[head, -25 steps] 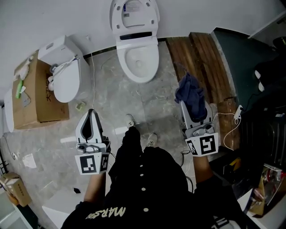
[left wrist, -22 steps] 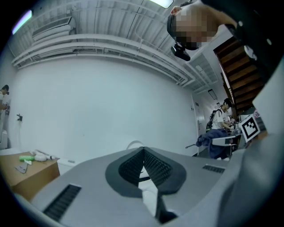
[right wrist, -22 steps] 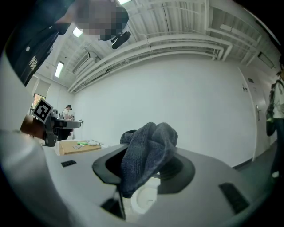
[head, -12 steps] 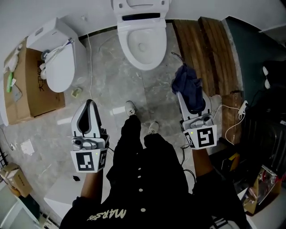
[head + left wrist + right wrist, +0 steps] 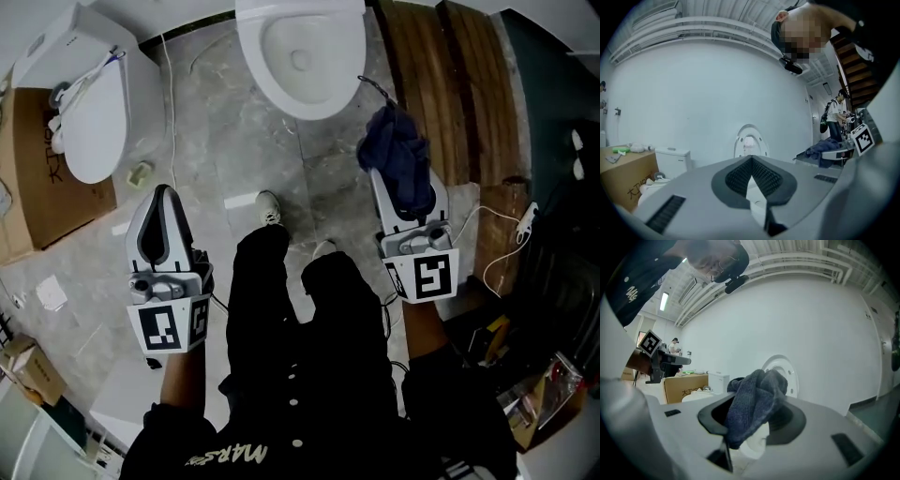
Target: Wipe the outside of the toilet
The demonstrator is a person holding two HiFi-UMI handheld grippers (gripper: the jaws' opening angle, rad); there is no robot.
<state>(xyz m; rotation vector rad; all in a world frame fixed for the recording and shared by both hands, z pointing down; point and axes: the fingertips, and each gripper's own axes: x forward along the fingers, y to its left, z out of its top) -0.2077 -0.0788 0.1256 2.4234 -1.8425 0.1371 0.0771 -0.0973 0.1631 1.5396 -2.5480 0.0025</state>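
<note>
Toilet (image 5: 300, 56) stands against the wall with its lid up, straight ahead of the person, both grippers apart from it.
The right gripper (image 5: 386, 192) is clamped on a bunched dark blue cloth (image 5: 398, 169), near the bowl's right side. The left gripper (image 5: 161, 197) has its jaws closed together on nothing, well back. A second toilet (image 5: 89, 112) stands beside a cardboard box (image 5: 28, 197).

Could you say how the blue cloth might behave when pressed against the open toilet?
The blue cloth looks floppy: it bunches and droops from the right gripper. Probably light, as a pinch holds it. Its knit texture should grip the open toilet rather than slide.
</note>
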